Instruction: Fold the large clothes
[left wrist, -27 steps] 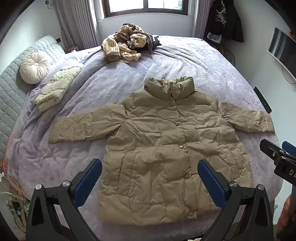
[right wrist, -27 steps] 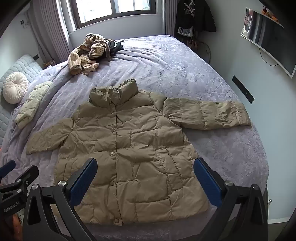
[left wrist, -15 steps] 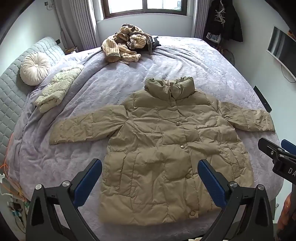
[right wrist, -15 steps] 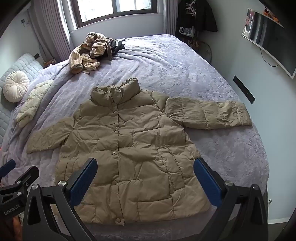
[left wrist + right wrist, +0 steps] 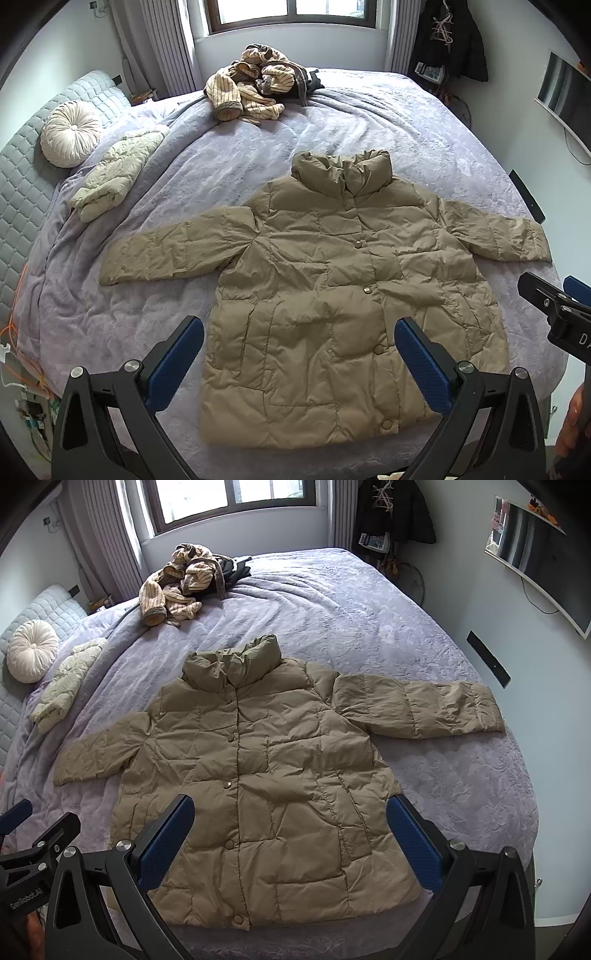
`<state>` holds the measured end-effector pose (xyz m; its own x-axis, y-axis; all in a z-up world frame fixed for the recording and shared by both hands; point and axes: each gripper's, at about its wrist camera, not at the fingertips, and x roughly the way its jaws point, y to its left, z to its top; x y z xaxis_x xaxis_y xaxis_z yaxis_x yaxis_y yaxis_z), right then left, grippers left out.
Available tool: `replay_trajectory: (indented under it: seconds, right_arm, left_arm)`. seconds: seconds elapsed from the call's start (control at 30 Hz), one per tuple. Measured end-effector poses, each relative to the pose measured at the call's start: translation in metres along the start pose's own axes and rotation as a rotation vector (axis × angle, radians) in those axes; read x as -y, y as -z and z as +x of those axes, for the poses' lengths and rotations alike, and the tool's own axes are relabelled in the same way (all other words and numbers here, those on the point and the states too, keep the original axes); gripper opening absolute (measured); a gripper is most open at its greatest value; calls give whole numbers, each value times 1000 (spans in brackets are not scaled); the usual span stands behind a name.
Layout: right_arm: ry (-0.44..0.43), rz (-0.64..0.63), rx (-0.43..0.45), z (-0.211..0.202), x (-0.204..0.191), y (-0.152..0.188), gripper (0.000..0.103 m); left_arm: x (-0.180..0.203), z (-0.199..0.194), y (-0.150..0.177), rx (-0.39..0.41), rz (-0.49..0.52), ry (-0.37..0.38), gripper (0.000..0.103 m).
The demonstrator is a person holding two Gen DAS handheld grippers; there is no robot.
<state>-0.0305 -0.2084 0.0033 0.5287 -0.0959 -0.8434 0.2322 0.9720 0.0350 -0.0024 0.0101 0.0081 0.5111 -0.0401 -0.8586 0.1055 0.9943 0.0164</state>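
A khaki puffer jacket (image 5: 332, 288) lies flat, buttoned, front up on the purple bed (image 5: 369, 122), collar toward the window, both sleeves spread out. It also shows in the right wrist view (image 5: 266, 786). My left gripper (image 5: 299, 358) is open and empty, held above the jacket's hem. My right gripper (image 5: 290, 838) is open and empty, also above the hem. Each gripper shows at the edge of the other's view: the right one (image 5: 557, 314) and the left one (image 5: 26, 834).
A pile of striped and dark clothes (image 5: 255, 88) lies at the far end of the bed. A folded cream jacket (image 5: 114, 177) and a round cushion (image 5: 70, 133) lie at the left by the headboard (image 5: 22, 192). A wall screen (image 5: 535, 554) hangs on the right.
Both grippers have drifted slightly, so the jacket sits a little lower and nearer in both views. The jacket itself has not moved. Both grippers stay open.
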Motion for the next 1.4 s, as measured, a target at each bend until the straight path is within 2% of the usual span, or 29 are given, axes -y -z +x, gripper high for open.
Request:
replay_trajectory:
  seconds: [0.17,1.4]
  right_arm:
    - [-1,-2,1,1,-2,0,103]
    - [-10,-3,-9,-1,-4,1,103]
  left_arm:
    - [-6,9,9,-1,1,3,103]
    - [-15,11,11,-7,2,-5,103]
